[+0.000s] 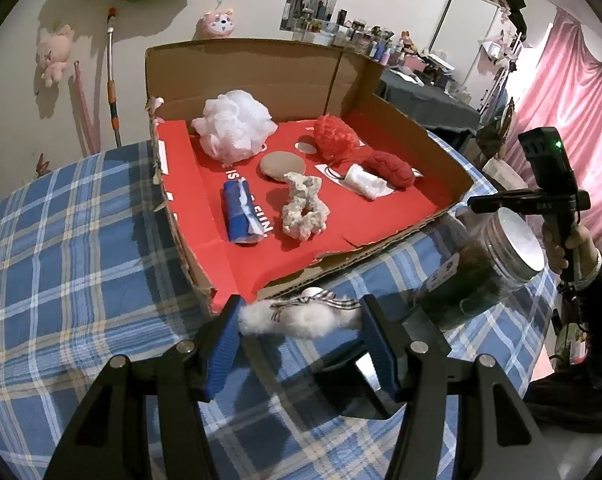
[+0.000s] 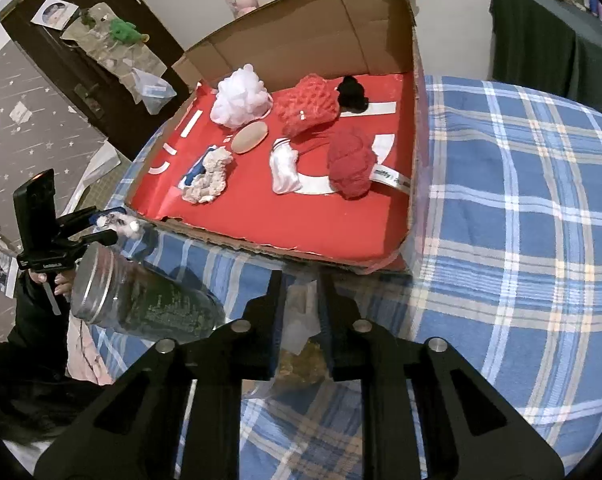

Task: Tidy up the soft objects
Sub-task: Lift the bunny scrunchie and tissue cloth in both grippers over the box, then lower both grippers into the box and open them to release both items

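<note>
A: Holding item one: left tongs (image 1: 301, 316), blue pads (image 1: 225, 344) closed onto a white fluffy piece with a checked ribbon bow (image 1: 297, 318), just in front of the torn near edge of the cardboard box (image 1: 261, 68), above the blue plaid bench cloth (image 1: 81, 240).

B: Item two, right tongs (image 2: 299, 300)?

A: Fingers drawn close together with a narrow gap; a crinkled clear plastic wrapper (image 2: 299, 332) with something brownish inside sits between them. Pinched on it, as far as the right wrist view shows.

B: Nearest neighbour?

A: Clear jar with a silver lid (image 1: 485, 264), dark green contents, lying on its side on the cloth between the two tools, near the box's front corner.

B: Box contents, listed front to back?

A: Red-lined floor. Front row: blue and white rolled cloth (image 1: 241, 216), cream fuzzy scrunchie (image 1: 303, 210), small white pouch (image 1: 365, 182), dark red knitted bundle (image 1: 393, 168). Middle: flat tan round pad (image 1: 283, 165). Back row: white mesh bath puff (image 1: 233, 124), bright red netted puff (image 1: 335, 138). The right wrist view adds a black fluffy item (image 2: 353, 94) at the far wall beside the red puff.

B: Beyond the box?

A: Pink plush toys (image 1: 55, 56) hanging on the wall, pink curtain (image 1: 569, 120) to the right.
</note>
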Motion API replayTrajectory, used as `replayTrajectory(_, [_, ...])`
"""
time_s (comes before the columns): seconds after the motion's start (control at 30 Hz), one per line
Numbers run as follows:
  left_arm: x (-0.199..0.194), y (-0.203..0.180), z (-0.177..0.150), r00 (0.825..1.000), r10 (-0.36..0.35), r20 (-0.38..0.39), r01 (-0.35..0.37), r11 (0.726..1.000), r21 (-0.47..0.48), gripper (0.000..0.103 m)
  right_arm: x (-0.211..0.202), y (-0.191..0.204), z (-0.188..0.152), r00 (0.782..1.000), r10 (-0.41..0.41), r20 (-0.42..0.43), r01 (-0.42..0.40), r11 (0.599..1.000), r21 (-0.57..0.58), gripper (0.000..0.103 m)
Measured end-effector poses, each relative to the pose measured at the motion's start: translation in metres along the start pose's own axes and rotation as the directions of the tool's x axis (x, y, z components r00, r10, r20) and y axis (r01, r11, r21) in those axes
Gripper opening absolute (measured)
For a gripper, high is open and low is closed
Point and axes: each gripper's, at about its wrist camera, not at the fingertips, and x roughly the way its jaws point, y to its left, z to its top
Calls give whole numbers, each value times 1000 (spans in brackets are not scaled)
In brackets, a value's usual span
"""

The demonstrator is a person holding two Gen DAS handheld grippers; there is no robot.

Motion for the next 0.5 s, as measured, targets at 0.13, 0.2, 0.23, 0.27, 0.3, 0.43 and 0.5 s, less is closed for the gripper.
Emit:
replayTrajectory(0.13, [-2, -5, 1, 1000, -7, 4, 7, 1000, 7, 61, -1, 4, 1, 1000, -5, 3, 5, 1000, -10, 12])
replayTrajectory(0.2, [-2, -6, 1, 1000, -12, 4, 12, 1000, 10, 61, 0, 4, 0, 1000, -5, 5, 5, 1000, -9, 11])
replayTrajectory(0.23, [-3, -7, 1, 1000, -11, 4, 11, 1000, 12, 61, 0, 4, 0, 1000, -6, 5, 6, 1000, -9, 11])
replayTrajectory(0.27, [-3, -8, 1, 1000, -12, 5, 12, 1000, 12, 61, 0, 4, 0, 1000, -8, 5, 8, 1000, -7, 11])
replayTrajectory(0.3, [-4, -9, 2, 1000, -14, 7, 14, 1000, 12, 61, -1, 4, 1, 1000, -6, 8, 7, 1000, -8, 10])
replayTrajectory(0.43, [-8, -11, 4, 1000, -24, 17, 24, 1000, 12, 61, -4, 6, 2, 1000, -1, 26, 1, 1000, -6, 10])
replayTrajectory(0.5, [-11, -14, 7, 999, -23, 28, 23, 1000, 17, 61, -7, 9, 4, 999, -3, 33, 3, 1000, -13, 10])
